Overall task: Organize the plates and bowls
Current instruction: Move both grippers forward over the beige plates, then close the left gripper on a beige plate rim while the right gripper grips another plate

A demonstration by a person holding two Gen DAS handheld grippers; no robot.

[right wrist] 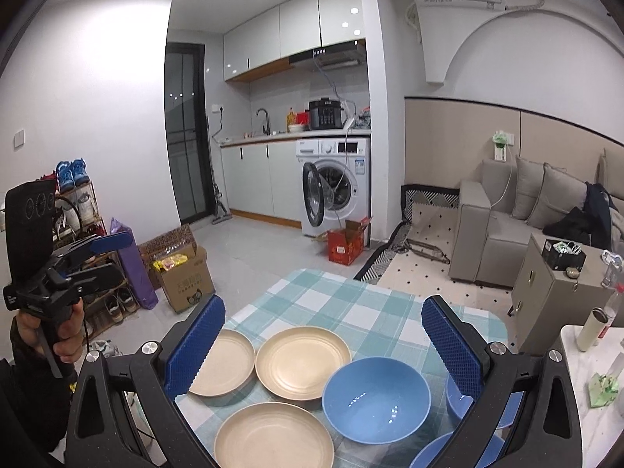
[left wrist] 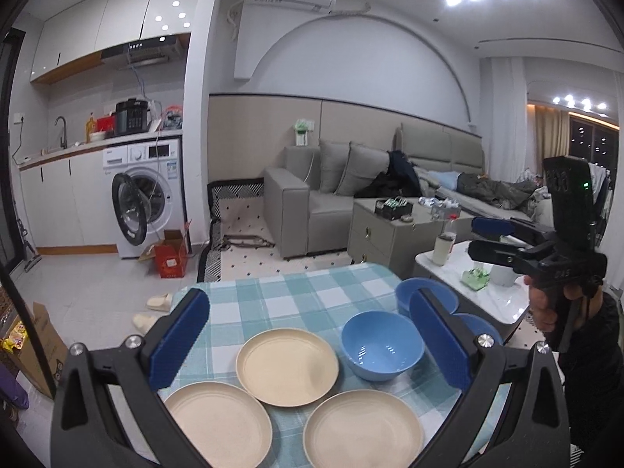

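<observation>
Three beige plates lie on a checked tablecloth: a far one (left wrist: 288,366) (right wrist: 303,362), a near left one (left wrist: 218,425) (right wrist: 224,362) and a near right one (left wrist: 362,433) (right wrist: 273,436). Three blue bowls stand to their right: the middle one (left wrist: 382,345) (right wrist: 376,397) in full view, two others (left wrist: 409,292) (left wrist: 481,323) partly hidden behind my fingers. My left gripper (left wrist: 308,335) is open and empty above the plates. My right gripper (right wrist: 323,347) is open and empty above plates and bowl; it also shows in the left wrist view (left wrist: 483,238).
The table (left wrist: 273,296) is small, with edges close on all sides. A white side table (left wrist: 495,300) with a tumbler stands to the right. Cardboard boxes (right wrist: 183,277) and a shoe rack (right wrist: 78,234) stand on the left floor; sofa and cabinet lie beyond.
</observation>
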